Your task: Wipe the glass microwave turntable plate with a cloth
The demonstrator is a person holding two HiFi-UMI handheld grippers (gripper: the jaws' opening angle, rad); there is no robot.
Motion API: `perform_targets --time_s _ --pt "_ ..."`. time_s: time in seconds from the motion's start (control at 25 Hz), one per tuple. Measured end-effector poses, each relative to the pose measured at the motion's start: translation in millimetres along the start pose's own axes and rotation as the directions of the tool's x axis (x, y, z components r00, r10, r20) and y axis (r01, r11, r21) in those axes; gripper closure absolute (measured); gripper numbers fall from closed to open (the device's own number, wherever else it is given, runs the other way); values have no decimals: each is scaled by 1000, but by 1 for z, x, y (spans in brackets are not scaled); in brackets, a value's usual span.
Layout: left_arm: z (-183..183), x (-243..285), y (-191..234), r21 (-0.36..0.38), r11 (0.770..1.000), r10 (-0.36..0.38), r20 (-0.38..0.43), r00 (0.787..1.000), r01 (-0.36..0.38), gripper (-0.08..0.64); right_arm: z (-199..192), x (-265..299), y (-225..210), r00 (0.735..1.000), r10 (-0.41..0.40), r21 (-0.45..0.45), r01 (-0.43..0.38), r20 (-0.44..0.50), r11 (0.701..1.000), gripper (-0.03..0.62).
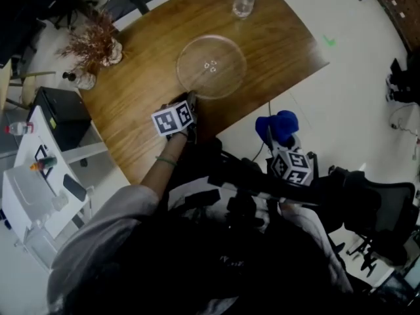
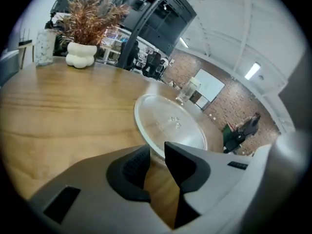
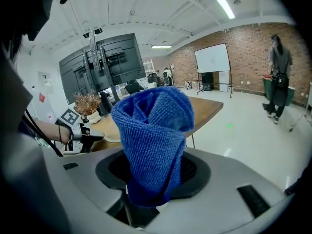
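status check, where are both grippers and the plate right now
Left gripper shut on near rim of glass plate. Right gripper shut on blue cloth, held off the table, not yet at plate. Nothing lying on it.

Open office: whiteboard point(image 3: 212, 58), wall screens point(image 3: 113, 60).

Wooden table point(image 1: 279, 44) bearing glass plate point(image 1: 211, 66), lidded jar point(image 1: 245, 0), dried-plant vase point(image 1: 94, 46)

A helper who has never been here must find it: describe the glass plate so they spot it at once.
Look at the brown wooden table. Near its middle lies the glass plate, with the left claw on its near rim. It is the only flat, see-through disc; the jar and the dried plant stand upright at the edges.
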State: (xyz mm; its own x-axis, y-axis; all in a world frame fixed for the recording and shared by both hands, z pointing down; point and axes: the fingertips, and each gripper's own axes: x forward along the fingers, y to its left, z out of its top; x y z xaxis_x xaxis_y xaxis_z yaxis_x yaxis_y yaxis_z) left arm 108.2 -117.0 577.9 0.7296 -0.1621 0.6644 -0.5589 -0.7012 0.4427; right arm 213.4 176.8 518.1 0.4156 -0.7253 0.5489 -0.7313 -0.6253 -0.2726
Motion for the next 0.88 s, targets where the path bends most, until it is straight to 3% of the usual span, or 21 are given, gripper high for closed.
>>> perform_targets --time_s 0.12,0.32,0.6,0.76,0.88 --pt "-6 -2 -13 74 997 18 -63 998 -13 471 5 -2 9 999 -15 -36 13 -52 999 394" --pt "-9 -2 -22 99 995 17 -81 997 -9 471 24 7 34 995 1 -176 -19 -101 984 394" --pt "-7 -3 -22 191 981 35 -75 997 -20 471 60 44 63 992 67 -253 -92 -105 963 394" --pt "-1 -3 -27 194 981 -1 -54 999 11 471 87 83 86 982 141 -329 -175 -122 928 394" --pt "-5 -1 -28 165 985 -31 -88 996 46 471 100 116 113 966 210 -391 -254 -152 884 394"
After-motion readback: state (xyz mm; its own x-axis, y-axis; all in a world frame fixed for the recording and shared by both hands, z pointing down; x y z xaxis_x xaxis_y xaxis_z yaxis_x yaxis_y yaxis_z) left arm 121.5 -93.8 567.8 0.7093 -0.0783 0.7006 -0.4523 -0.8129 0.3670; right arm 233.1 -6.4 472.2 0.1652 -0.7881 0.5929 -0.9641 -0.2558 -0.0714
